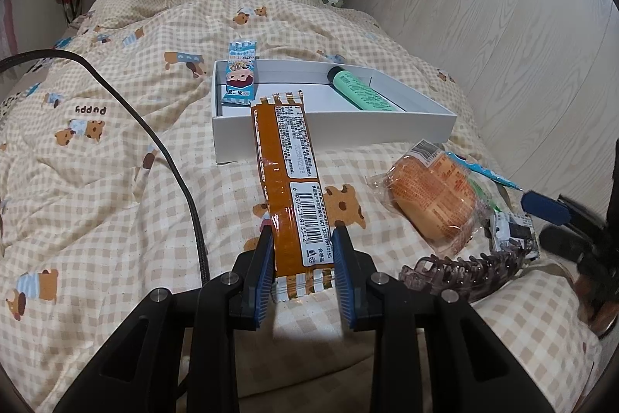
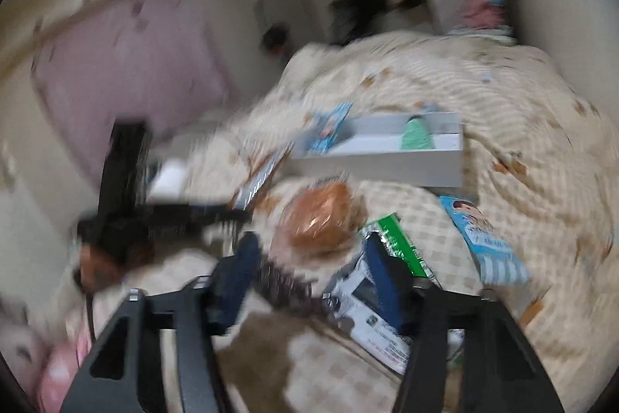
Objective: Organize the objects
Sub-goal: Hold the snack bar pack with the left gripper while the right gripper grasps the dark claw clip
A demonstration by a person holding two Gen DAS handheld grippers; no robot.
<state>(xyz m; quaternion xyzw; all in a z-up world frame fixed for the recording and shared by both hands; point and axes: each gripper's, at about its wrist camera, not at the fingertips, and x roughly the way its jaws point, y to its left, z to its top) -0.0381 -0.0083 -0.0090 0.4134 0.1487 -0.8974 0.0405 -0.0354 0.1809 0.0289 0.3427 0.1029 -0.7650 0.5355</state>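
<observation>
currently pinching orange snack bar (image 1: 296, 188) in left gripper (image 1: 303, 234); right gripper (image 2: 309, 258) spread, blurred. could snag box (image 1: 332, 130) wall, tipping it.

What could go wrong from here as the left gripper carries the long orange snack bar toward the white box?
The left gripper pinches the orange snack bar only near one end, so it may droop or slip. Its far end already overlaps the white box wall and could catch there. The right wrist view is badly blurred, so the right gripper might bump the hair claw.
</observation>
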